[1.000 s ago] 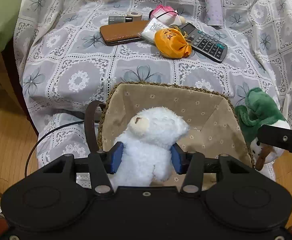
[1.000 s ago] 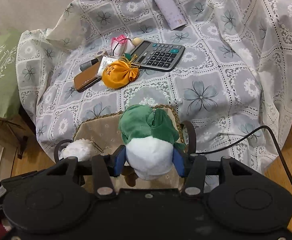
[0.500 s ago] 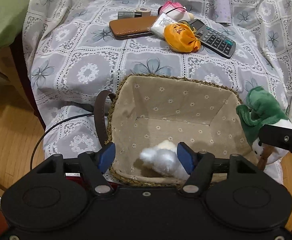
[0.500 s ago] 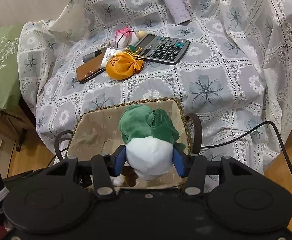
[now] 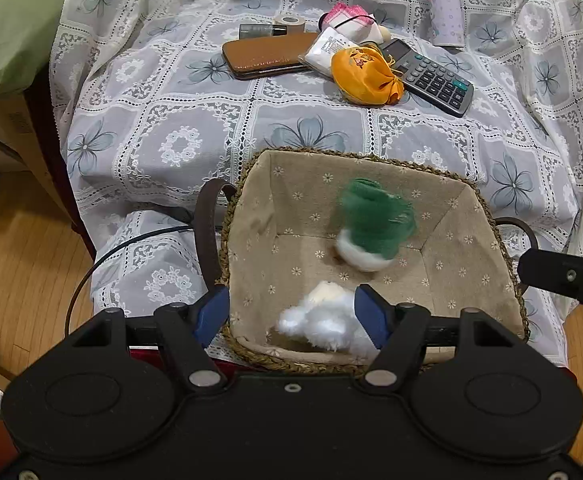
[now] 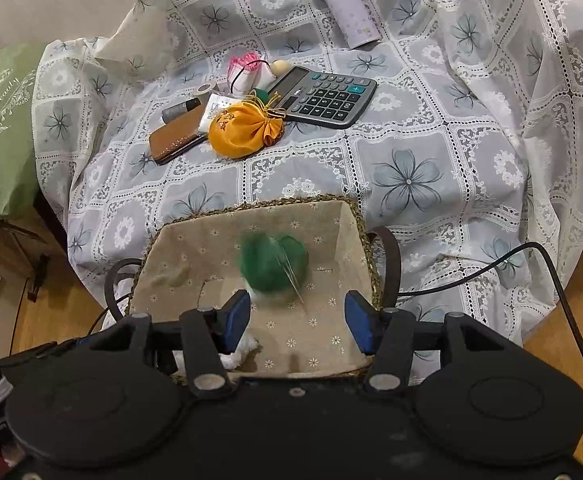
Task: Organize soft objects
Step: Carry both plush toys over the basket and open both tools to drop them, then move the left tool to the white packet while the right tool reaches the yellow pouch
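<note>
A lined wicker basket (image 5: 355,155) (image 6: 291,202) stands at the near edge of the lace-covered bed. A white plush bear (image 5: 323,322) (image 6: 243,350) lies on its floor below my left gripper (image 5: 291,314). That gripper's jaws are opening and the pads do not touch the bear. A green and white plush (image 5: 375,224) (image 6: 273,264) is blurred in mid-fall inside the basket. It is free of my right gripper (image 6: 297,322), whose jaws are opening with nothing pressed between them. An orange drawstring pouch (image 5: 365,76) (image 6: 243,132) lies further back on the bed.
Around the pouch lie a calculator (image 5: 431,76), a brown case (image 5: 267,54), a pink-edged bundle (image 5: 351,20) and a purple bottle (image 5: 443,4). A green pillow (image 5: 7,20) sits at the far left. A black cable (image 5: 131,240) trails beside the basket's handle above the wooden floor.
My left gripper opened and the white bear dropped to the basket floor. The right gripper then opened and the green plush left its pads, falling into the basket.
</note>
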